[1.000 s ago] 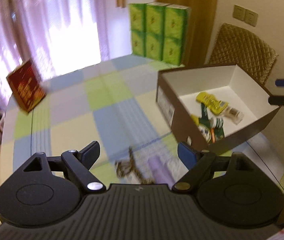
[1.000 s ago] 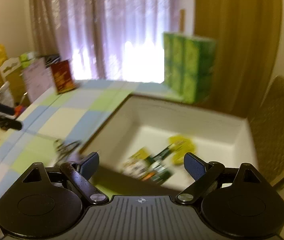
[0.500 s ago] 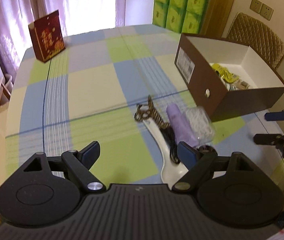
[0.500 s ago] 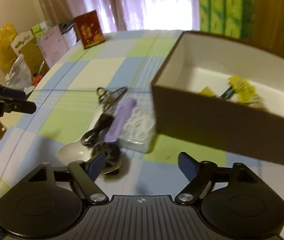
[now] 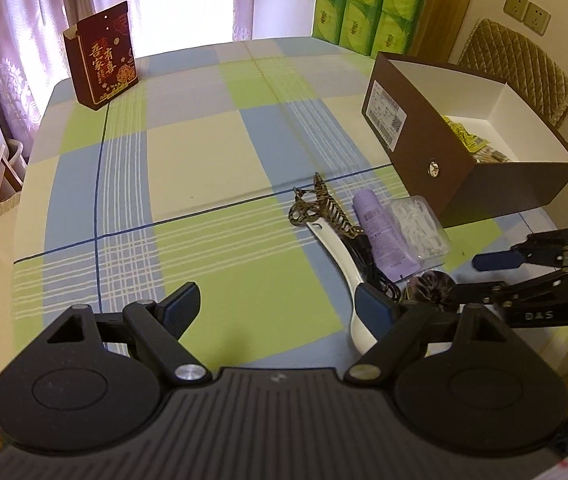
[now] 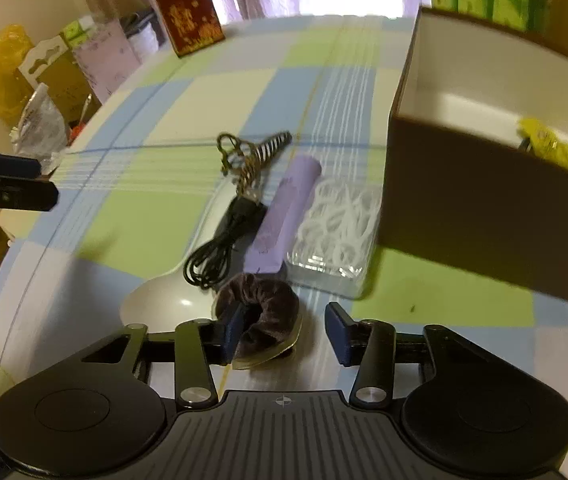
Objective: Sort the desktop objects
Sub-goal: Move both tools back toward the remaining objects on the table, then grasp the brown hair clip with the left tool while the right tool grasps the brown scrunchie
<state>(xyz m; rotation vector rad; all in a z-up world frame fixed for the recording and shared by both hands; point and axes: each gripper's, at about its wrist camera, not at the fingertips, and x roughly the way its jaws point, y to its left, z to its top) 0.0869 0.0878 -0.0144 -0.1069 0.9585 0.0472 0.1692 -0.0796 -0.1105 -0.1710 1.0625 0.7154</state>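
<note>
A dark velvet scrunchie (image 6: pixel 260 308) lies at the near end of a small pile on the checked tablecloth. My right gripper (image 6: pixel 284 332) straddles it with its jaws closing: the left pad (image 6: pixel 232 328) touches the scrunchie and the right pad stands clear. Beyond it lie a white spoon (image 6: pixel 156 304), a black cable (image 6: pixel 220 248), a lavender tube (image 6: pixel 287 208), a clear packet of white picks (image 6: pixel 335 232) and a tortoiseshell hair claw (image 6: pixel 252 156). My left gripper (image 5: pixel 274 304) hovers open and empty, left of the spoon (image 5: pixel 343 264) and scrunchie (image 5: pixel 431 286).
A brown open box (image 5: pixel 463 152) with a white inside holds yellow packets, right of the pile. A red gift box (image 5: pixel 102 64) and green tissue packs (image 5: pixel 367 4) stand at the table's far edge. A quilted chair (image 5: pixel 519 68) sits behind the box, and clutter (image 6: pixel 40 80) lines the left side.
Both grippers came down toward the table. The right one left the box, moved to the pile and narrowed its jaws around the scrunchie. The left one stayed open.
</note>
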